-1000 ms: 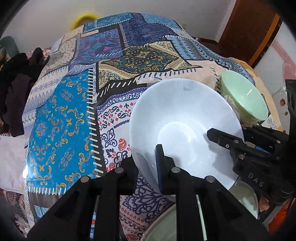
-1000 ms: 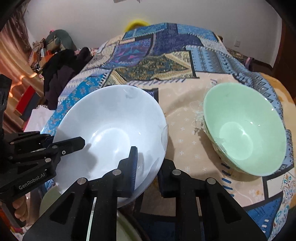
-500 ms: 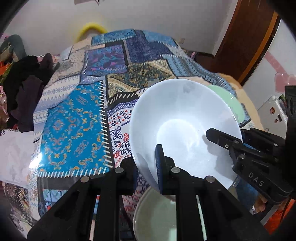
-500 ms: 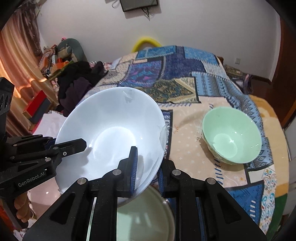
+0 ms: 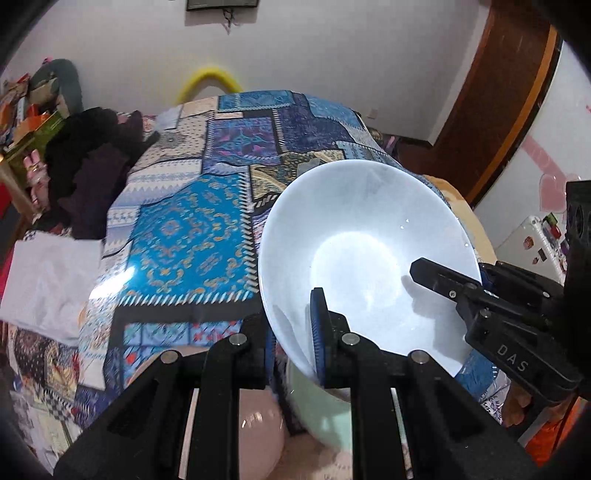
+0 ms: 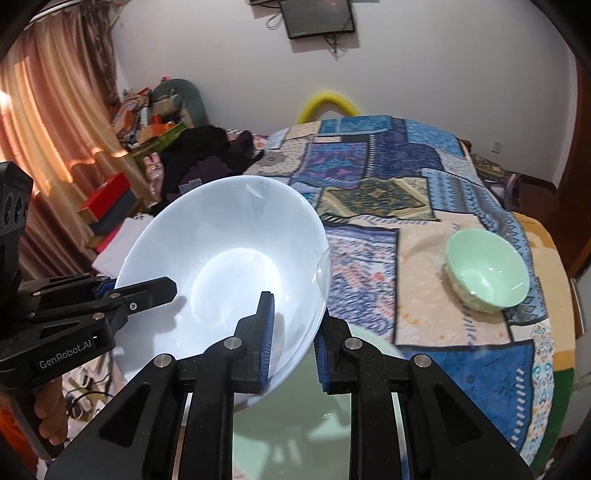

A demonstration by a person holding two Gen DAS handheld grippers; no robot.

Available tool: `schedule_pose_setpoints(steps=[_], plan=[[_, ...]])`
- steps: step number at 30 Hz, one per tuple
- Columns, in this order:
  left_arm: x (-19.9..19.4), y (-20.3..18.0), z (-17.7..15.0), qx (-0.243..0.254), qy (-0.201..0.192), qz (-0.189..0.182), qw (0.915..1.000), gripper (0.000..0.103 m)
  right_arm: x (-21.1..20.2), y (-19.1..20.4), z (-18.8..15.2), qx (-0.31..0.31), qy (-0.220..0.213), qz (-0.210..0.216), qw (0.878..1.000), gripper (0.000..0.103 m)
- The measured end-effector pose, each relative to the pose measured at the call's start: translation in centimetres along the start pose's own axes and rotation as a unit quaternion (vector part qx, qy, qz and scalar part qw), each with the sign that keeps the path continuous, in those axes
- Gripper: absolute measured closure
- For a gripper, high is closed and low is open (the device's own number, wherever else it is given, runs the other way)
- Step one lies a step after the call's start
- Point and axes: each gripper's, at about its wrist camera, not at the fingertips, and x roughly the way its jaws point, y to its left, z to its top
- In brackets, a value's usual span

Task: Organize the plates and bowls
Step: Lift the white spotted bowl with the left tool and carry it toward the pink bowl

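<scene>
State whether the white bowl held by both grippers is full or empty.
Empty: the white bowl's bare, glossy inside shows in both wrist views, tilted, with nothing in it.

A glossy patchwork tablecloth [image 5: 192, 243] in blues, purples and beige covers the table, and a yellow curved chair back [image 6: 328, 105] rises just behind its far edge. A heap of dark clothing [image 6: 207, 162] lies beside the table at its left, near a red box [image 6: 107, 197] and peach-coloured curtains [image 6: 48, 122]. A dark-framed screen [image 6: 317, 16] hangs on the white wall, and a brown wooden door [image 5: 491, 96] stands at the right.
</scene>
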Motion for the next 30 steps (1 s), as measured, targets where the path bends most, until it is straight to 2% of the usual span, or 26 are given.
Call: schedule_pose_setpoints(steps=[7, 15, 23, 30], plan=[[-3.2, 3.2, -3.0, -0.031, -0.010, 0.015, 0.9994, 0.087, 0.7, 3.2, -1.1, -0.016, 0.010, 0.030, 0.999, 0.084], [-4.5, 7.1, -6.6, -0.063, 0.004, 0.036, 0.9974, 0.087, 2.7, 6.7, -2.7, -0.032, 0.033, 0.060, 0.997, 0.084], [-4.2, 10.2, -9.1, -0.092, 0.019, 0.049, 0.9944, 0.087, 5.0, 8.5, -4.1, -0.040, 0.065, 0.073, 0.994, 0.084], [-2.5, 11.8, -10.7, -0.108, 0.041, 0.048, 0.9921, 0.087, 6.5, 8.9, -5.5, -0.038, 0.096, 0.074, 0.992, 0.084]])
